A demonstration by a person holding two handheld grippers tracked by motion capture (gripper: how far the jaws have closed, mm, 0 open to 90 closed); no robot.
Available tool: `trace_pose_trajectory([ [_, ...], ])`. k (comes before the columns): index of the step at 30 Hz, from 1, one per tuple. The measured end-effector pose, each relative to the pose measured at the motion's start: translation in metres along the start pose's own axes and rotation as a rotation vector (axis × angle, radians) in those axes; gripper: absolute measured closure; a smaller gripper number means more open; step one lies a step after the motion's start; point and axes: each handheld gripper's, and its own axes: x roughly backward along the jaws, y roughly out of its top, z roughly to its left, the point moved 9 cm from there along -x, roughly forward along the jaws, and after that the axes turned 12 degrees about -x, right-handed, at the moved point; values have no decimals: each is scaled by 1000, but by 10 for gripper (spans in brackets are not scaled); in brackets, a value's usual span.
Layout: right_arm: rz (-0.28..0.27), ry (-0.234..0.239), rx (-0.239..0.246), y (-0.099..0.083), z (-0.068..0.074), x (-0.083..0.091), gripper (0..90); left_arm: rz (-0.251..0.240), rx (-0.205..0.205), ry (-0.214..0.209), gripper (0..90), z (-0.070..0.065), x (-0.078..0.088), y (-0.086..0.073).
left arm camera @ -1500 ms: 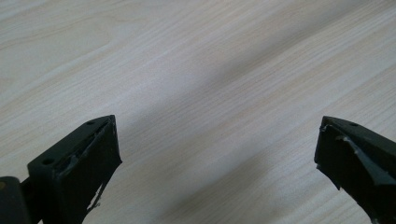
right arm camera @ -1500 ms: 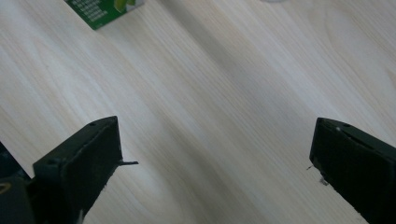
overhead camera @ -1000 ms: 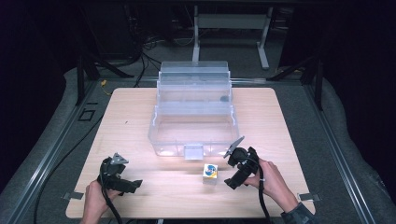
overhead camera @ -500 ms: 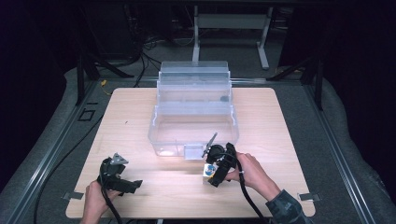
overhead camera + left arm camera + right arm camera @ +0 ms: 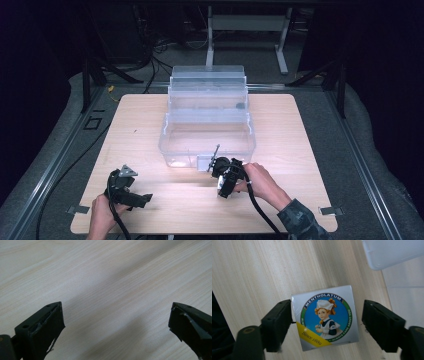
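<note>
Between the parted jaws of the right gripper (image 5: 325, 322), a small square Mentholatum box (image 5: 325, 321) lies flat on the pale wooden table (image 5: 150, 130), beside the clear plastic bin (image 5: 207, 117); its far edge is blurred. The left gripper (image 5: 116, 322) is spread wide over bare wood.

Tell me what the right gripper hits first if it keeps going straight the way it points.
The Mentholatum box. The right gripper points down at it with open fingers on either side; one looks to be touching its edge, the other stands clear. The wooden table lies right beneath, though depth is hard to judge.
</note>
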Motion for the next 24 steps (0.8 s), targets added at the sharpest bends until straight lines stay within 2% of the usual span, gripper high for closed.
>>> trace_pose_trajectory([
  [4,21,13,3,1,2,-4,423,-1,0,1,2,0,0,0],
  [5,17,15,11,2,3,-4,434,-3,1,1,2,1,0,1],
  [11,6,7,22,3,3,-1,453,-1,5,-2,2,0,-1,0],
  [12,-2,22,18,4,4,0,454,-1,6,-1,2,0,-1,-1],
  [14,-8,24,17,4,5,3,454,-2,3,2,2,1,0,-1],
  [24,-22,3,-10,-1,-1,21,455,-6,-5,0,2,-1,1,1],
])
